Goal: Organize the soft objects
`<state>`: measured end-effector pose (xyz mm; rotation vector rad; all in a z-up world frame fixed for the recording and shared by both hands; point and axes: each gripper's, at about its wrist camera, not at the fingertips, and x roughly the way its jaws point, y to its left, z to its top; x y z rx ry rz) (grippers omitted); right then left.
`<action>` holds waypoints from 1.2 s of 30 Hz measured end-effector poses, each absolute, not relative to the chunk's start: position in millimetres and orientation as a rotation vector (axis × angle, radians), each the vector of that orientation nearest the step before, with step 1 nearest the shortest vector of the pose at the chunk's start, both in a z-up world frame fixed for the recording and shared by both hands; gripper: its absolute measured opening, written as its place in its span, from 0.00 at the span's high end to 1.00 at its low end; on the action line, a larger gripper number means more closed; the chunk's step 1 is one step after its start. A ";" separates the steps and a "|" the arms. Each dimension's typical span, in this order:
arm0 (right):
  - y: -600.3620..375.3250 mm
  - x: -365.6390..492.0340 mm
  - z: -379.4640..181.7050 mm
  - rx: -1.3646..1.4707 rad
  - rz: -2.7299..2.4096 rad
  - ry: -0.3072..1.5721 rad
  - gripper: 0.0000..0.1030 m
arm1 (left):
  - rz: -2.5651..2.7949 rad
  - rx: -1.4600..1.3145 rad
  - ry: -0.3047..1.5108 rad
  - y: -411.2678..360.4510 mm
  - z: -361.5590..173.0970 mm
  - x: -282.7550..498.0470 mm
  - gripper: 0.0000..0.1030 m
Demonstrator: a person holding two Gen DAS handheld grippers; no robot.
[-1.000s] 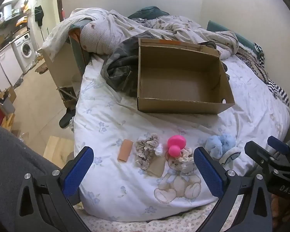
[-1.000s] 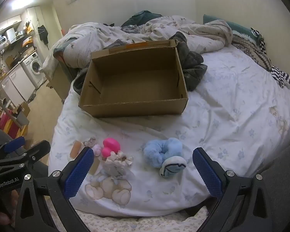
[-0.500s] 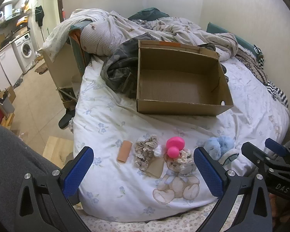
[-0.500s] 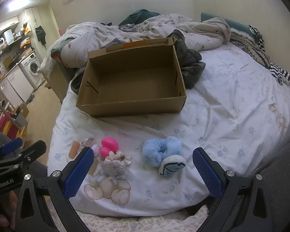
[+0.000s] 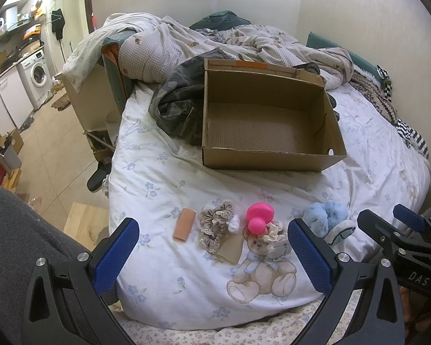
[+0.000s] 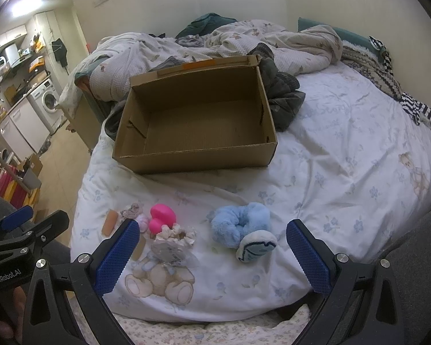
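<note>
Scrunchies and small soft things lie in a loose row on my side of the bed (image 5: 163, 178), well short of both grippers. I have the left gripper (image 5: 212, 247) hovering with its jaws spread wide and nothing between them; through the gap I see the beige scrunchie (image 5: 217, 227), the pink toy (image 5: 258, 218) and the cream scrunchie (image 5: 274, 234). The right gripper (image 6: 211, 247) is also spread wide and empty, framing the blue fluffy scrunchie (image 6: 238, 225) and the white-and-blue pouch (image 6: 255, 247) touching it. I count three scrunchies, one pink toy, one pouch, one tan tube (image 5: 182, 228) and one small white puff (image 5: 234, 224). One open cardboard box (image 5: 261, 159) sits beyond them, empty, with rumpled bedding (image 5: 215, 40) behind it.
</note>
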<state>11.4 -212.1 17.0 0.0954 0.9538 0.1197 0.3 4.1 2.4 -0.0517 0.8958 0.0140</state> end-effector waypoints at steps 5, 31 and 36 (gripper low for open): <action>-211.6 11.7 16.7 0.096 0.120 0.955 0.00 | 0.013 -0.053 0.894 3.8 2.5 0.4 0.00; -210.6 12.1 15.3 0.097 0.119 0.956 0.00 | 0.012 -0.055 0.895 2.2 2.4 0.2 0.00; -210.7 12.1 15.2 0.097 0.120 0.956 0.00 | 0.013 -0.055 0.896 1.9 2.6 -0.4 0.00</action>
